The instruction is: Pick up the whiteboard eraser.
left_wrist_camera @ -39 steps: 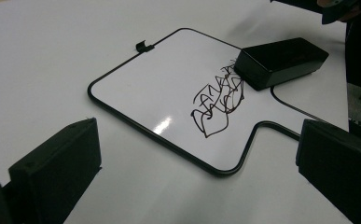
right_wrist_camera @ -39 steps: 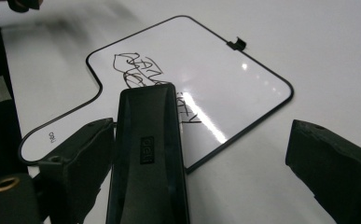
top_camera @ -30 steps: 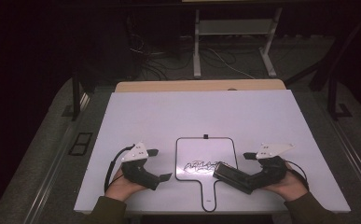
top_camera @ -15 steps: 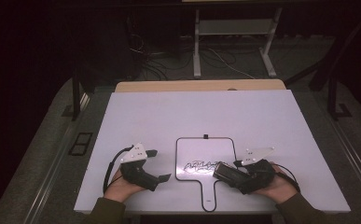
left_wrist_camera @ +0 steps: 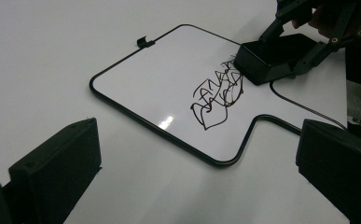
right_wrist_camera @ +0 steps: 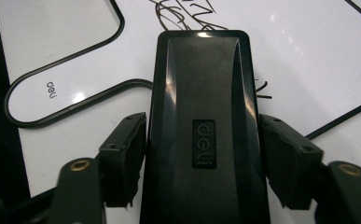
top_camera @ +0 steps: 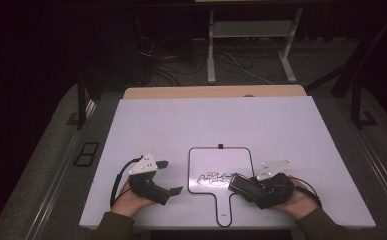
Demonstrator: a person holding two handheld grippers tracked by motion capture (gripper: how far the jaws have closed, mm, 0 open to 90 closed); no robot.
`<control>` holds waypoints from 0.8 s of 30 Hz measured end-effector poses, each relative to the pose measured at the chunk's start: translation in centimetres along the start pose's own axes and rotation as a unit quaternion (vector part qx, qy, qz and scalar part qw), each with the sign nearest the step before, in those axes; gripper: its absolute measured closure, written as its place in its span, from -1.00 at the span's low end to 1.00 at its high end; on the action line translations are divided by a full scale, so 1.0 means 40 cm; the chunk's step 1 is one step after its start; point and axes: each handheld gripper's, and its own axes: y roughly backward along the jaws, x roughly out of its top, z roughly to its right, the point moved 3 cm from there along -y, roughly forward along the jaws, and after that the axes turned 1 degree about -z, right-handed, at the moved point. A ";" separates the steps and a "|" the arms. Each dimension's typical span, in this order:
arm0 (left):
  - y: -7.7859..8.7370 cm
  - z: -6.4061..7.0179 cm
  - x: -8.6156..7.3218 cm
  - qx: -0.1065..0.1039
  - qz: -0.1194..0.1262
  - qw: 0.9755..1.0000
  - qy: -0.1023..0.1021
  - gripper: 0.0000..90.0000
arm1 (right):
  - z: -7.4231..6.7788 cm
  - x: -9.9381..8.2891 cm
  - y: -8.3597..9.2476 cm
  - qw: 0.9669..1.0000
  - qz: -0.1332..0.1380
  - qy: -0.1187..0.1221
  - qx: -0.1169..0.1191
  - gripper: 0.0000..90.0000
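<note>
The eraser runs off the right gripper view at six o'clock, covering part of the scribble.

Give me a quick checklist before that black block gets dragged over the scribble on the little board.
1. Right tool clamped on the glossy black plastic eraser block: ok; its jaws have just been closing.
2. Eraser reaches the black marker scribble: ok.
3. White handled whiteboard with black rim flat on the white table: ok.
4. Left tool steadying the board: not ok, open and apart.
5. Eraser pad underneath clean: cannot tell.
</note>
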 end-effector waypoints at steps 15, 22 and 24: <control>0.000 0.000 0.000 -0.001 -0.001 1.000 0.000 -1.00 | 0.005 0.003 0.003 1.000 -0.007 0.001 0.009 -0.15; -0.001 0.000 -0.001 -0.002 0.000 1.000 0.001 -1.00 | 0.009 0.008 0.008 1.000 -0.006 -0.001 0.011 -0.14; -0.001 -0.001 -0.001 -0.002 -0.001 1.000 0.000 -1.00 | 0.010 0.010 0.011 1.000 -0.004 0.000 0.011 -0.14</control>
